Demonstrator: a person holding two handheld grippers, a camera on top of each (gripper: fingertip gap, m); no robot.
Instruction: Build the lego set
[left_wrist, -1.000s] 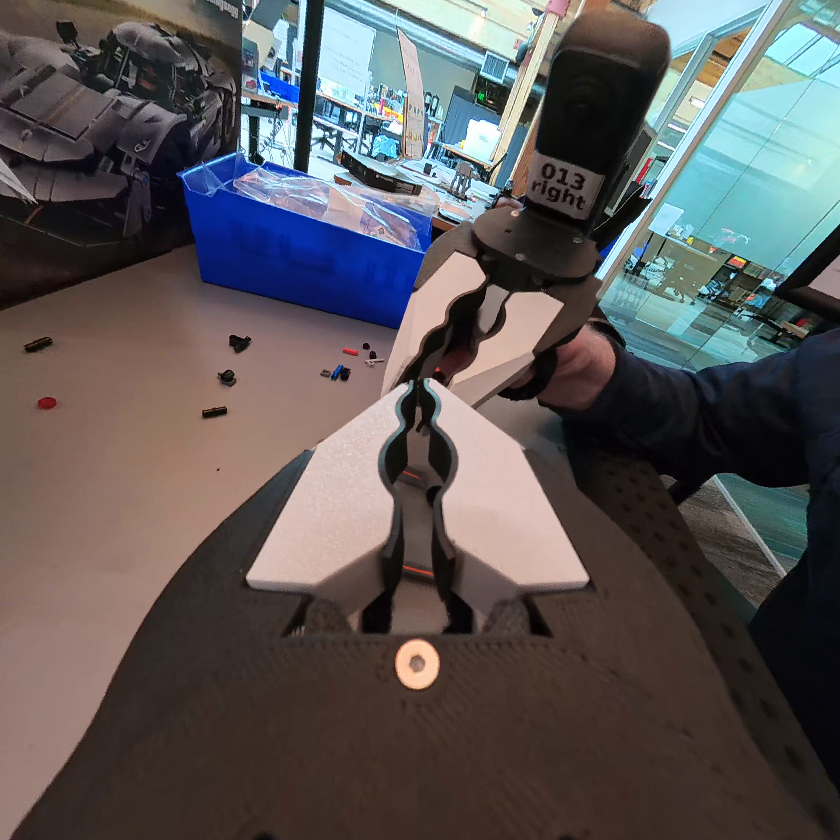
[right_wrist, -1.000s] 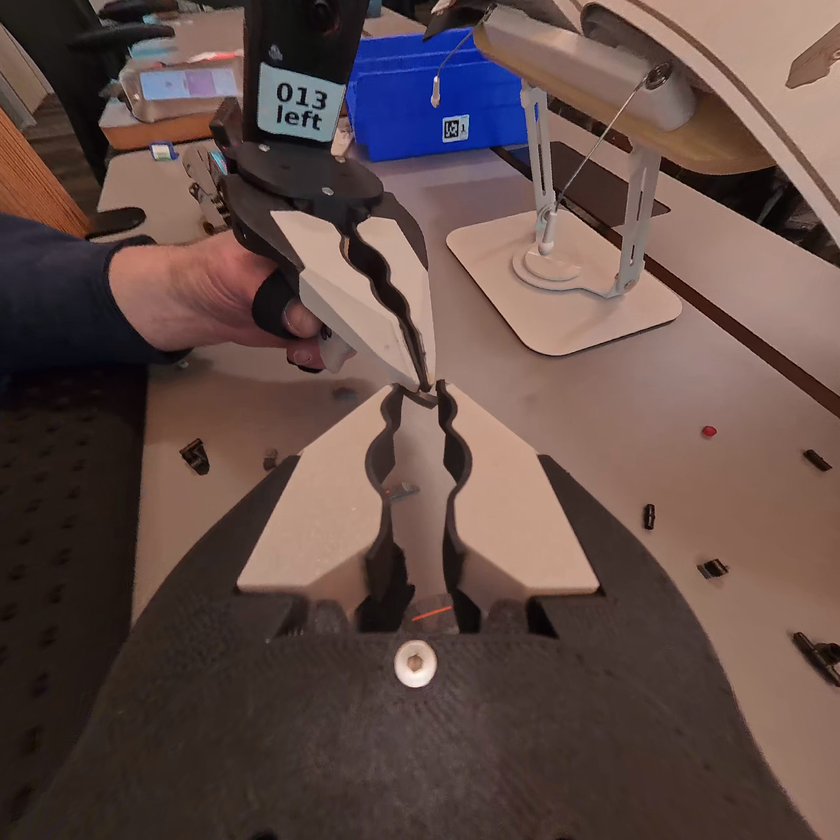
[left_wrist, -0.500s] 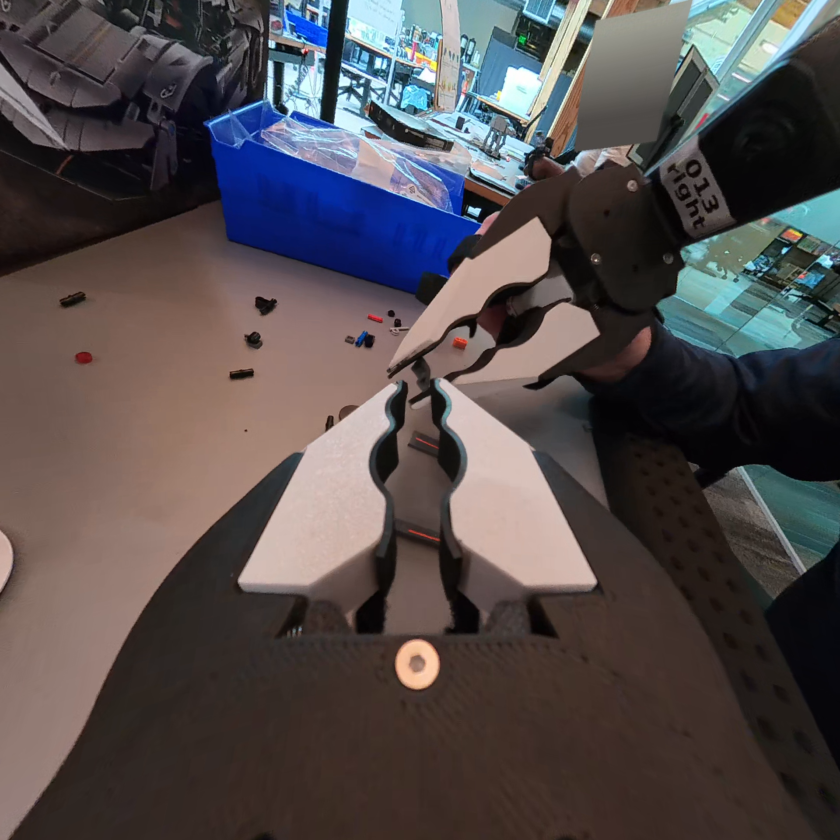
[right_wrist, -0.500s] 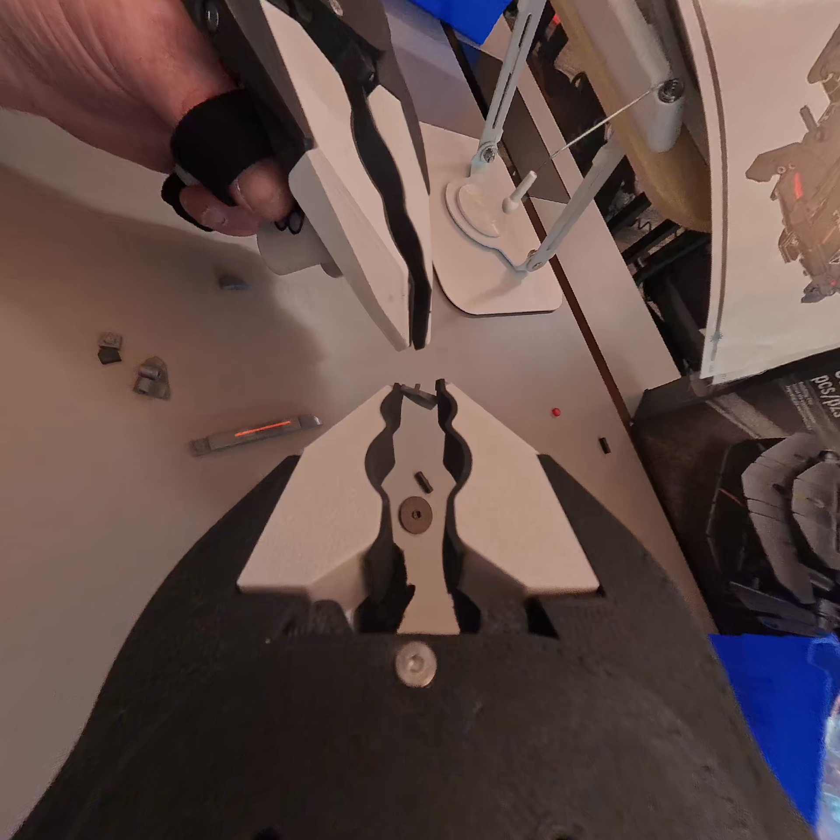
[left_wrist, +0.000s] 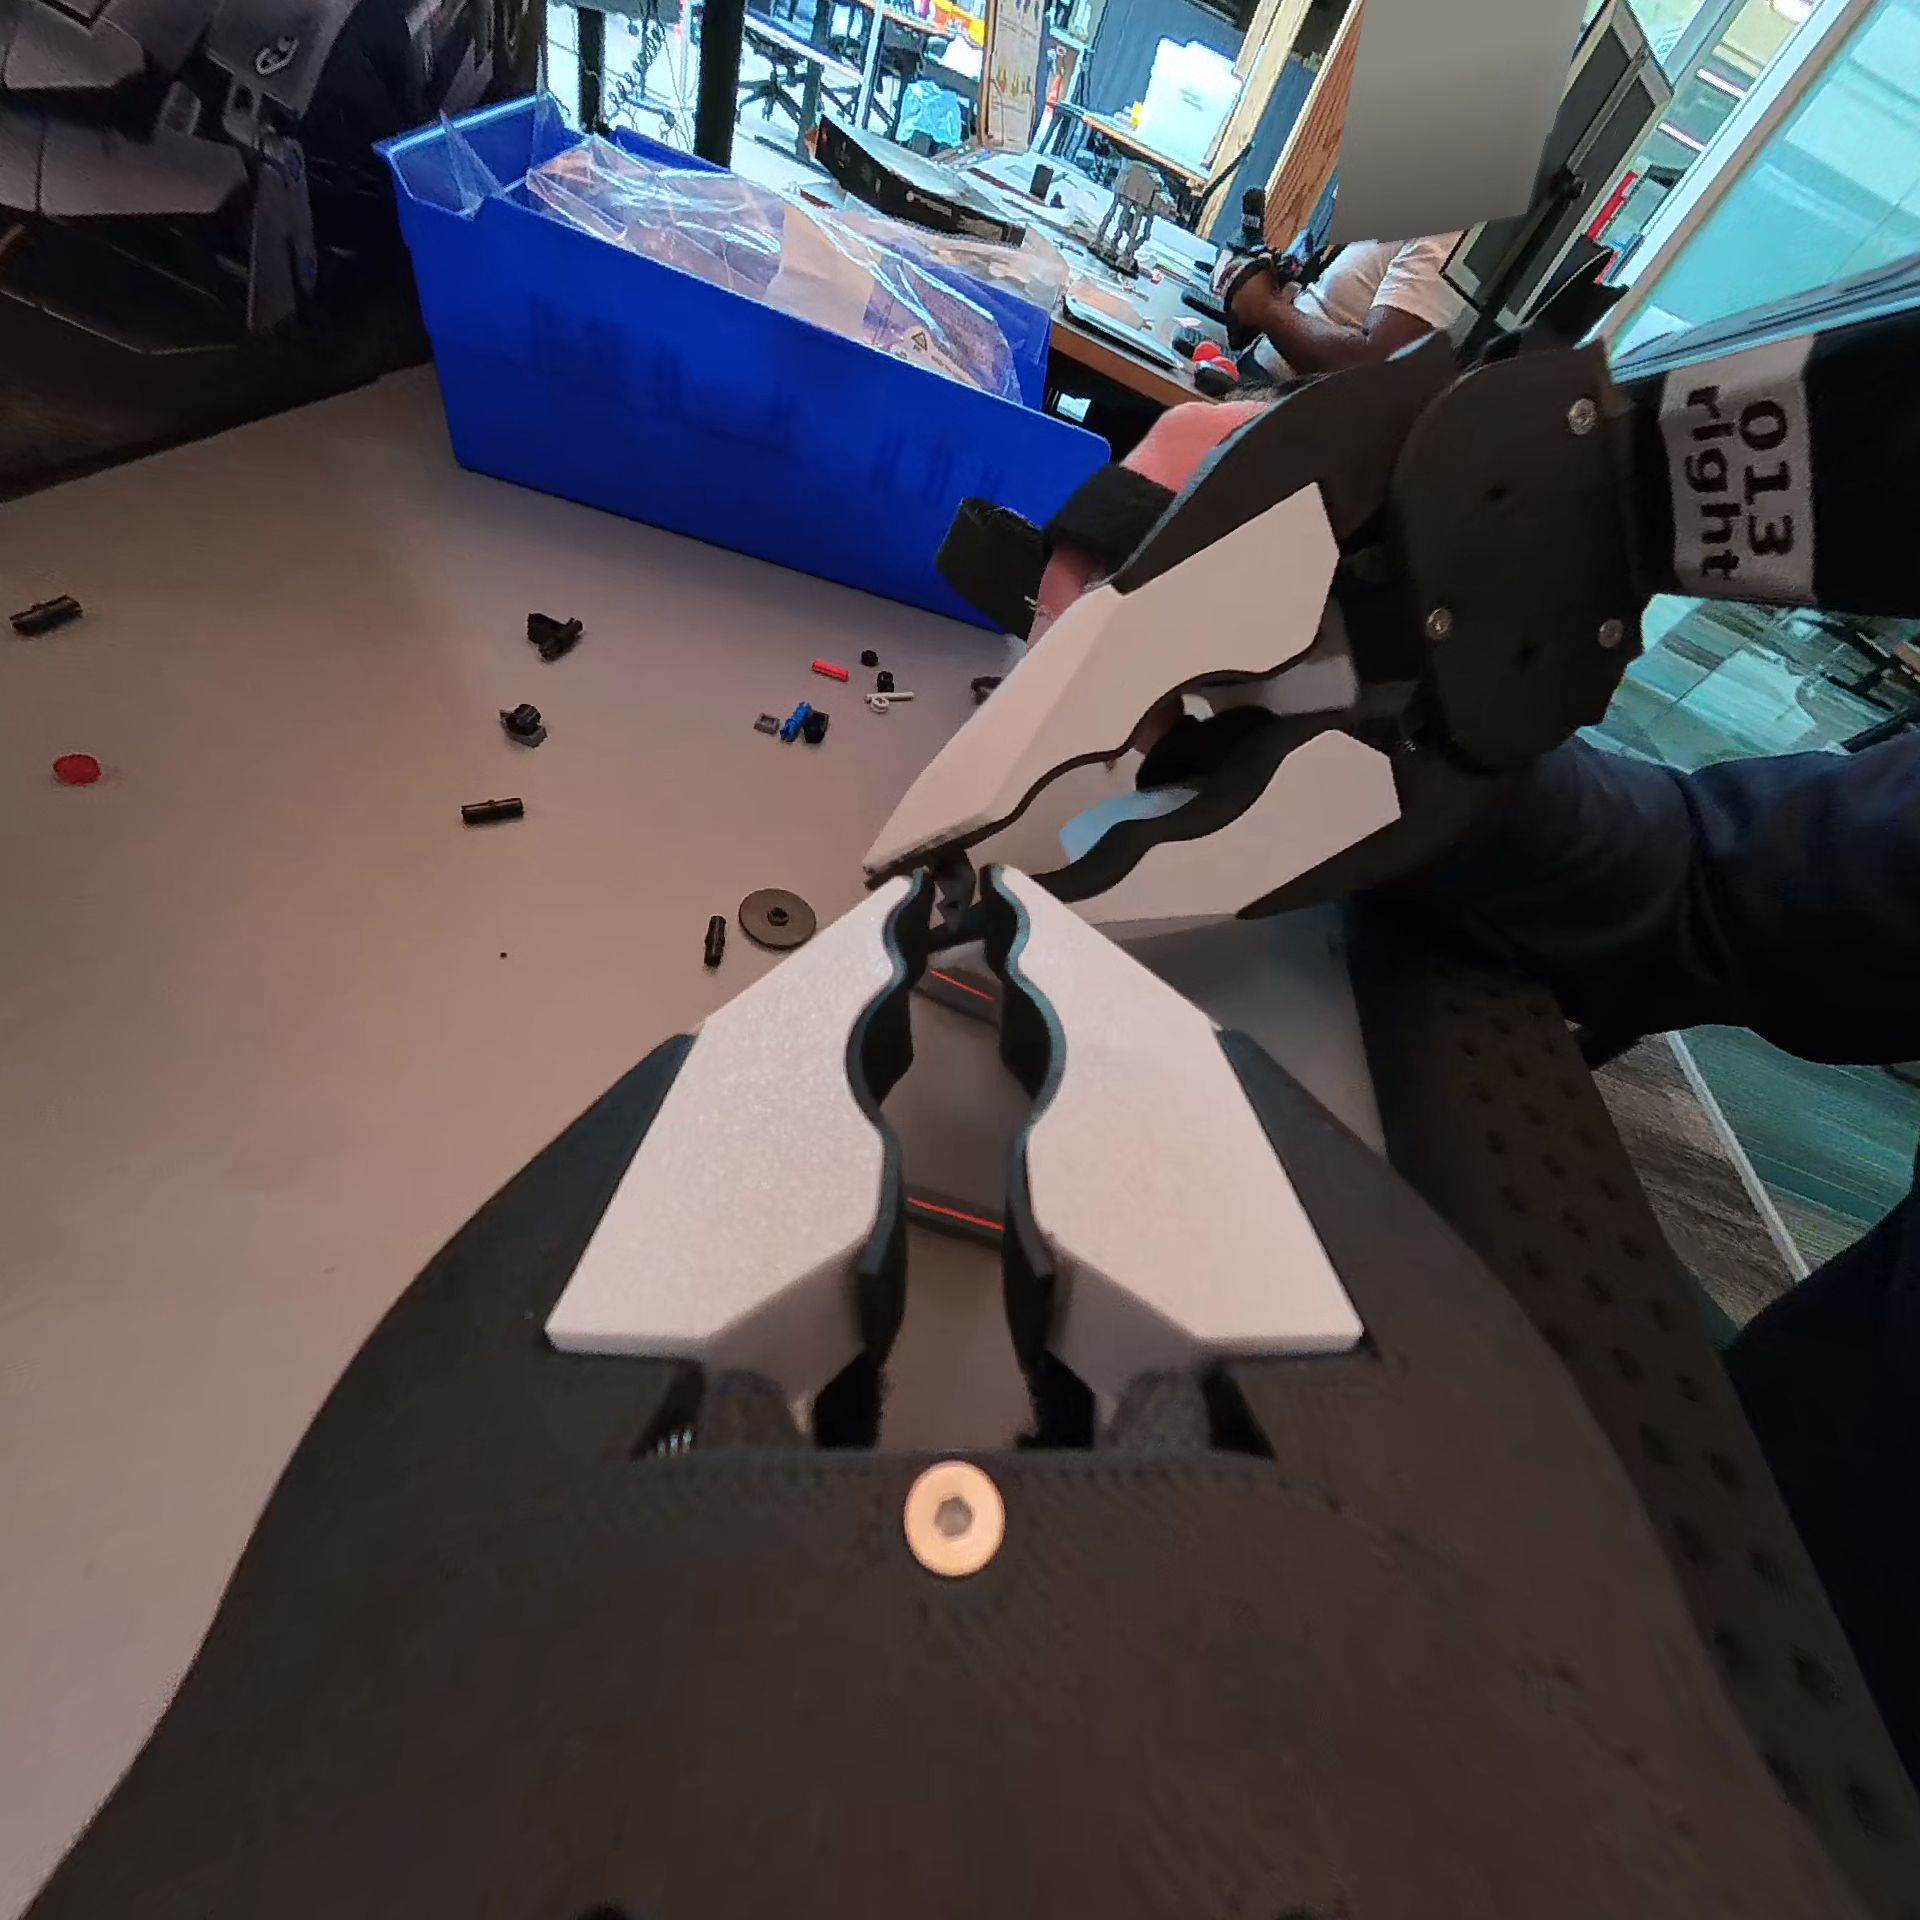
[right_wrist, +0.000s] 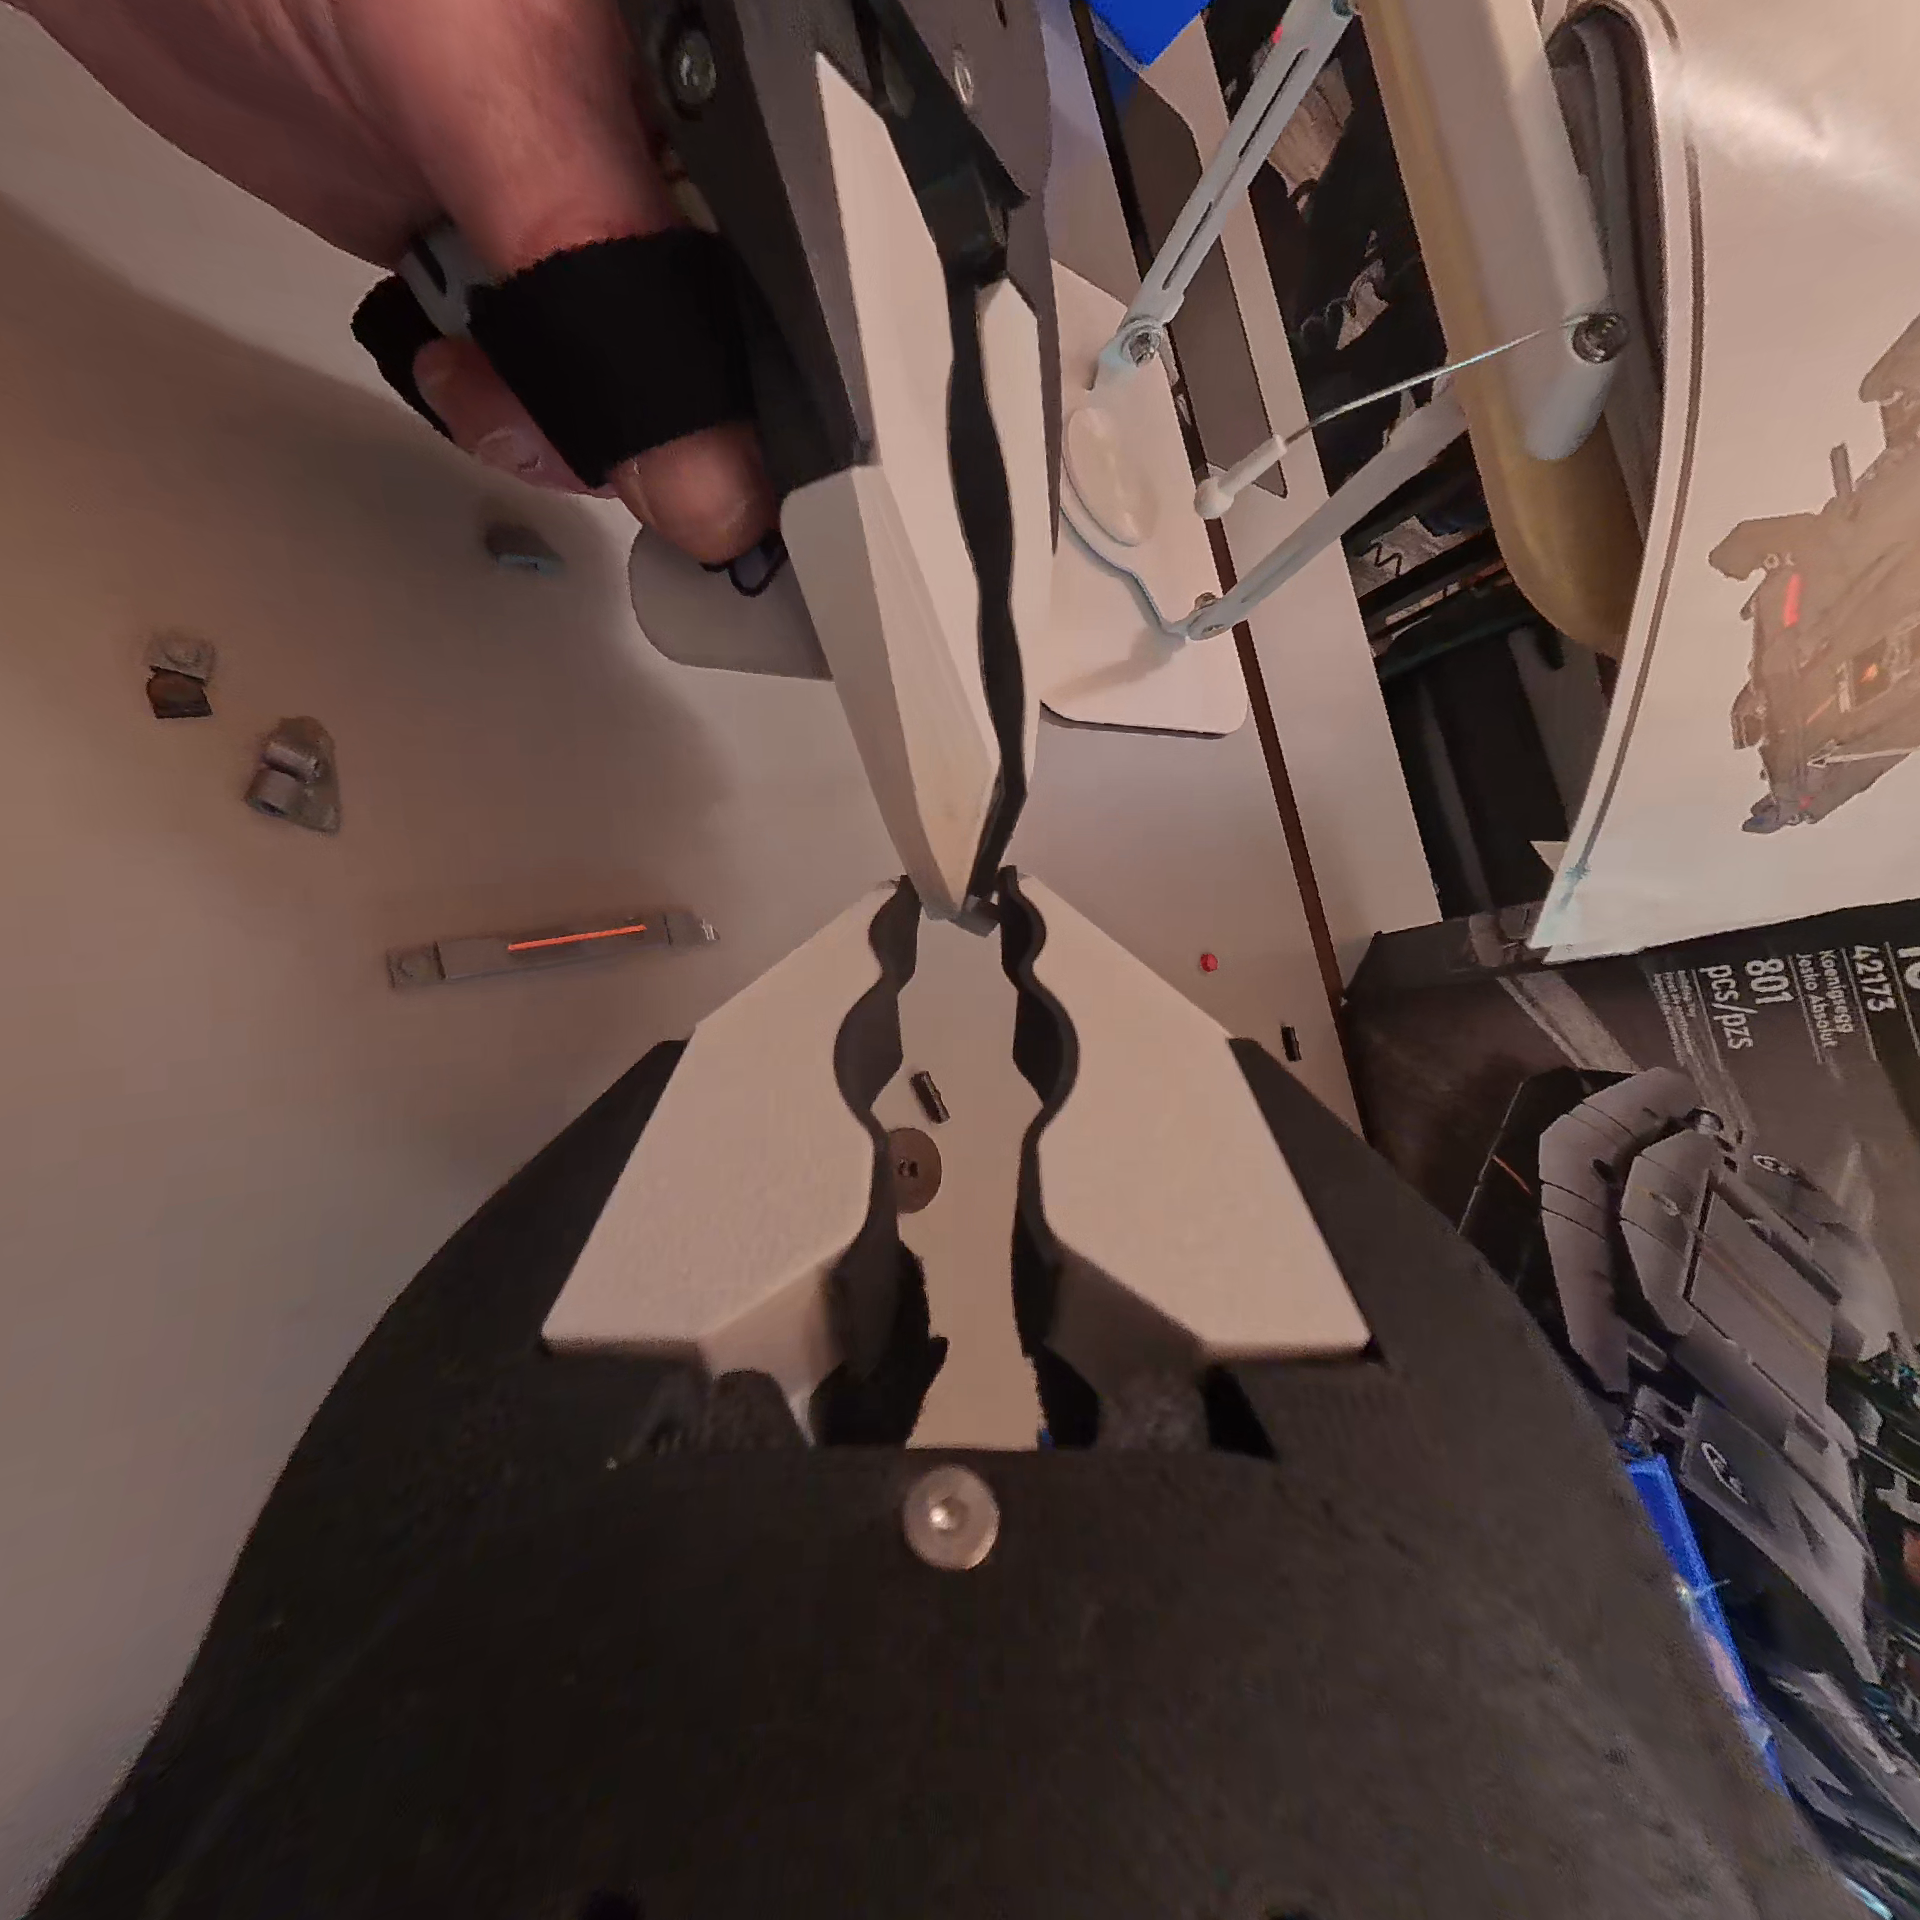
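1. The pale grey bench (left_wrist: 260, 1039) fills the left half of the left wrist view. Against the earlier frames this view has swung, so the blue plastic bin (left_wrist: 727, 416) of clear bags sits more central at the top.
2. The right hand-held gripper (left_wrist: 914, 862), white-fingered on a black body, enters from the right of the left wrist view. A second ago it stood nearly upright; it now lies tilted low, tips meeting the left gripper's tips at frame centre.
3. The left hand-held gripper (left_wrist: 951, 904) is clenched on a small dark lego piece (left_wrist: 954, 902) at its very tips. In the right wrist view it comes down from the top, fingers pressed narrow.
4. The right gripper's own fingers sit slightly apart around a small grey part (right_wrist: 971, 916); whether they grip it I cannot tell.
5. Half a second ago the tips were apart; now they touch, so the pieces seem to be being mated.
6. Loose black pins (left_wrist: 491, 810), a black disc (left_wrist: 774, 916) and a red stud (left_wrist: 76, 770) lie scattered at left.
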